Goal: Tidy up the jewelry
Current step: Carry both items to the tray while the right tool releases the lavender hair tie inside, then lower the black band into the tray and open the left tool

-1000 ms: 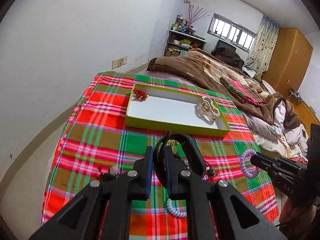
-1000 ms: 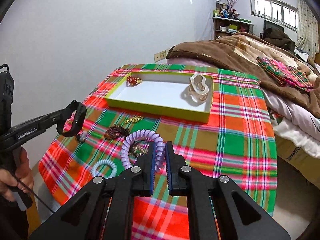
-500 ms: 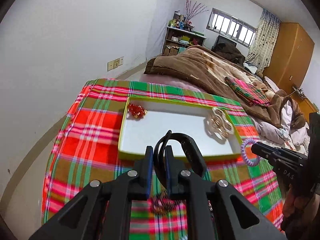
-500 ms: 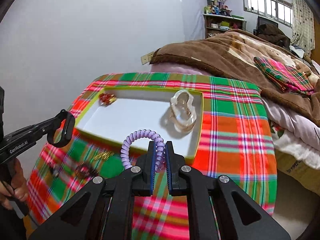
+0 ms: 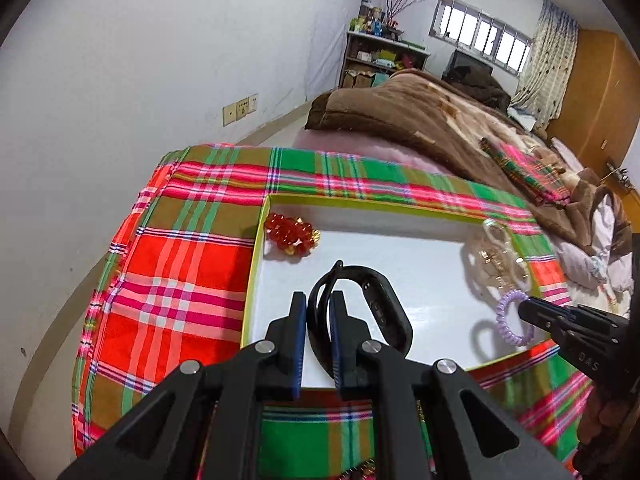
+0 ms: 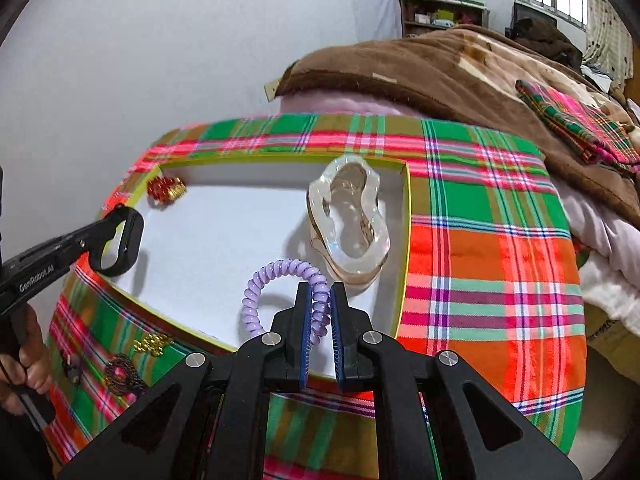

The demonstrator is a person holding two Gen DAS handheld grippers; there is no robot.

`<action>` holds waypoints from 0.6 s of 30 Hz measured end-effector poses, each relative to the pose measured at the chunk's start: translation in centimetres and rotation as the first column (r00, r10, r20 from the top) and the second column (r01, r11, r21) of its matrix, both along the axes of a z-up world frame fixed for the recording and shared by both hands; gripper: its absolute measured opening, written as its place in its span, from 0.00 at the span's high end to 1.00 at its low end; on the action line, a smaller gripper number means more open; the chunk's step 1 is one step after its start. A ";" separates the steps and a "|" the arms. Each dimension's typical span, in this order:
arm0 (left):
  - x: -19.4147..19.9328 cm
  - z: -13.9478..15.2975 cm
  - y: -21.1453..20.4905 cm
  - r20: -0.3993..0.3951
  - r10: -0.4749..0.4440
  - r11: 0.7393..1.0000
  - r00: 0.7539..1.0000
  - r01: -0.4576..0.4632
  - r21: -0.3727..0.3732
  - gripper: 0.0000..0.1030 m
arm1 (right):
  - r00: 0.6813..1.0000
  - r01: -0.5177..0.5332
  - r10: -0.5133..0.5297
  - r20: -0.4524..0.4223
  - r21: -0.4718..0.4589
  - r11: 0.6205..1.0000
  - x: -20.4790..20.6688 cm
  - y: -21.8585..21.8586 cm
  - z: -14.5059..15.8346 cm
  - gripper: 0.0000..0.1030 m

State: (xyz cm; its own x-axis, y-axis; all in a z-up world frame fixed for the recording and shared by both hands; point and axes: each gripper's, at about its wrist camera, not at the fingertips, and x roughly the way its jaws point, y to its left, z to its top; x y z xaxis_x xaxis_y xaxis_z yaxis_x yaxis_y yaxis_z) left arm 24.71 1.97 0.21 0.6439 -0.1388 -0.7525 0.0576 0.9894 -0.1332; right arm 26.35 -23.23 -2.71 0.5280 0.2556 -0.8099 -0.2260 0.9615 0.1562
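My left gripper (image 5: 318, 312) is shut on a black wristband (image 5: 384, 308) and holds it over the near left of the white tray with yellow-green rim (image 5: 400, 256). My right gripper (image 6: 319, 304) is shut on a purple spiral hair tie (image 6: 276, 276) and holds it over the tray's (image 6: 224, 232) near edge. In the tray lie a red bead bracelet (image 5: 292, 234) at the far left and clear bangles (image 6: 348, 232) at the right. The left gripper with the wristband (image 6: 120, 240) shows in the right wrist view; the hair tie (image 5: 510, 316) shows in the left wrist view.
The tray sits on a plaid cloth (image 6: 480, 240). Loose on the cloth before the tray lie a gold piece (image 6: 154, 344), a dark beaded bracelet (image 6: 122, 374) and a small dark item (image 6: 74, 364). A bed with a brown blanket (image 5: 420, 120) lies behind. A white wall is on the left.
Both grippers moved forward from over the cloth to over the tray, each keeping hold of its item. The loose pieces on the cloth now lie behind and below them.
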 end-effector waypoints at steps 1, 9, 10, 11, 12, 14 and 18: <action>0.2 -0.2 0.0 -0.006 0.002 1.000 1.000 -0.002 0.008 0.88 | 1.000 0.003 -0.003 -0.009 -0.006 1.000 0.1 -0.1 -0.2 0.91; 0.9 -1.5 -0.1 -0.042 0.014 0.999 0.999 -0.012 0.044 0.88 | 0.999 -0.004 0.002 -0.034 -0.049 0.999 0.2 0.2 -0.7 0.90; 0.9 -1.6 -0.1 -0.044 0.016 0.999 0.999 -0.014 0.046 0.88 | 0.999 -0.005 0.003 -0.033 -0.050 0.999 0.2 0.2 -0.7 0.90; 0.9 -1.7 -0.1 -0.045 0.020 0.999 0.999 -0.018 0.050 0.88 | 1.000 -0.002 0.000 -0.031 -0.049 0.999 0.2 0.1 -0.7 0.89; 0.9 -1.8 -0.1 -0.045 0.024 0.998 0.999 -0.021 0.056 0.88 | 1.000 0.001 -0.002 -0.029 -0.049 0.999 0.2 0.1 -0.6 0.88; 0.9 -1.8 -0.1 -0.046 0.030 0.998 0.998 -0.027 0.065 0.88 | 1.000 0.006 -0.007 -0.019 -0.046 0.999 0.1 -0.1 -0.5 0.79; 0.9 -1.8 0.1 -0.043 0.039 0.997 0.998 -0.036 0.073 0.87 | 1.000 -0.004 0.004 -0.007 -0.034 0.999 -0.4 0.2 0.0 0.70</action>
